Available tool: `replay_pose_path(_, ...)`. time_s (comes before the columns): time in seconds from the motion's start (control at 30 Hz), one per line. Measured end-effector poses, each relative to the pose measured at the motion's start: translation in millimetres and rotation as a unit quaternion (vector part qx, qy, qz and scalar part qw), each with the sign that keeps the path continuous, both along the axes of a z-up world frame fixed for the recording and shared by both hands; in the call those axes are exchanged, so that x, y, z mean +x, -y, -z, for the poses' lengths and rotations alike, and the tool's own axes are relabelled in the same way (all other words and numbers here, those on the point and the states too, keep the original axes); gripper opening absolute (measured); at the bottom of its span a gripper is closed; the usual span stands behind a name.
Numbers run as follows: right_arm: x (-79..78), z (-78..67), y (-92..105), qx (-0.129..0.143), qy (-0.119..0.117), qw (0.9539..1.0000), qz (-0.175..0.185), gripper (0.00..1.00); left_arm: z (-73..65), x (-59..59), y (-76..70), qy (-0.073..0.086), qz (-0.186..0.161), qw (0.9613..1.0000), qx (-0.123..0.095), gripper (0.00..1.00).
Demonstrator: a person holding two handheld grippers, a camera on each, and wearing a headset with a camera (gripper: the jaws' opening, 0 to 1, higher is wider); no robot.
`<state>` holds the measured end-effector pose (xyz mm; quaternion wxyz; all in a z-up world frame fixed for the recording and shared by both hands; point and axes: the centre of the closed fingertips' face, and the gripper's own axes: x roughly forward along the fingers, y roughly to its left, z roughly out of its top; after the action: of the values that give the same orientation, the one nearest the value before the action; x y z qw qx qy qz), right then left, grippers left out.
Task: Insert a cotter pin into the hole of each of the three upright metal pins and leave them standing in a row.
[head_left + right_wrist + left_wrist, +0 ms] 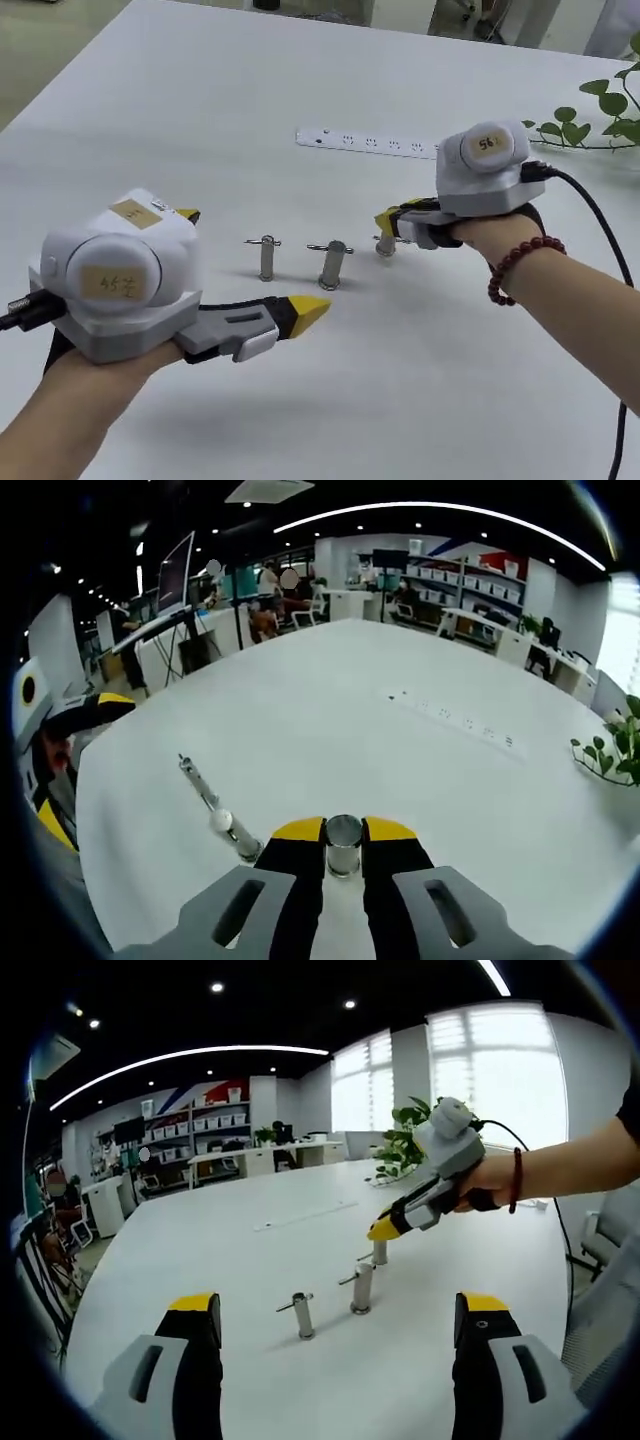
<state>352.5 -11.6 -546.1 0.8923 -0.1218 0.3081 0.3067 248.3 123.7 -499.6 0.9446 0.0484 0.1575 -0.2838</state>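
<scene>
Three upright metal pins stand in a row on the white table: the left pin (267,260), the middle pin (332,266) and the right pin (385,245). The left and middle pins each carry a thin cotter pin (262,241) crosswise near the top. My right gripper (392,224) is shut on the right pin (343,844), whose top shows between the yellow fingertips. My left gripper (250,262) is open wide in front of the row, touching nothing. From it I see the left pin (302,1317), the middle pin (362,1288) and the right gripper (388,1226) at the right pin (380,1251).
A white power strip (366,142) lies beyond the pins. A leafy plant (600,115) trails over the table's far right edge. A black cable (605,240) runs from the right gripper past the person's forearm. Office desks and shelves stand behind the table.
</scene>
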Motion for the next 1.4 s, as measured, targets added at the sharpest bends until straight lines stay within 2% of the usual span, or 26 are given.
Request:
replay_pose_path(0.1, -11.1, -0.6, 2.7, -0.003, 0.0, 1.0, 0.002, 0.08, -0.8, -4.2, -2.7, -0.002, -0.002, 1.0, 0.005, 0.97)
replay_pose_path(0.17, -6.4, -0.2, 5.3, -0.002, 0.0, 1.0, 0.004, 0.08, -1.9, -7.2, -4.4, -0.003, -0.004, 1.0, 0.002, 0.97)
replay_pose_path(0.2, -14.7, -0.1, 4.8, -0.001, 0.001, 1.0, 0.006, 0.08, -2.1, -8.6, -4.9, -0.005, -0.004, 1.0, 0.001, 0.98)
replay_pose_path(0.43, -36.7, -2.8, 5.0, 0.009, 0.002, 0.9999, 0.011, 0.08, 1.0, -17.8, -10.1, -0.012, -0.011, 0.9999, 0.005, 0.98)
replay_pose_path(0.53, -37.4, -1.6, 4.5, 0.012, 0.002, 0.9998, 0.012, 0.08, 1.5, -20.3, -12.2, -0.013, -0.014, 0.9998, 0.002, 0.98)
replay_pose_path(0.67, -50.0, -2.5, 1.0, 0.016, 0.004, 0.9998, 0.012, 0.08, 1.6, -23.1, -12.7, -0.013, -0.017, 0.9998, 0.002, 0.98)
replay_pose_path(0.73, -49.7, -1.8, 1.1, 0.016, 0.005, 0.9998, 0.011, 0.08, 2.4, -24.9, -12.3, -0.014, -0.017, 0.9998, 0.003, 0.98)
replay_pose_path(1.13, -76.5, 5.1, -18.3, 0.032, -0.001, 0.9994, 0.008, 0.08, 7.3, -30.6, -9.5, -0.018, -0.011, 0.9997, 0.009, 0.97)
replay_pose_path(1.4, -89.4, 11.3, -37.0, 0.037, -0.001, 0.9991, -0.02, 0.08, 9.5, -32.1, -6.5, -0.021, -0.006, 0.9997, 0.01, 0.97)
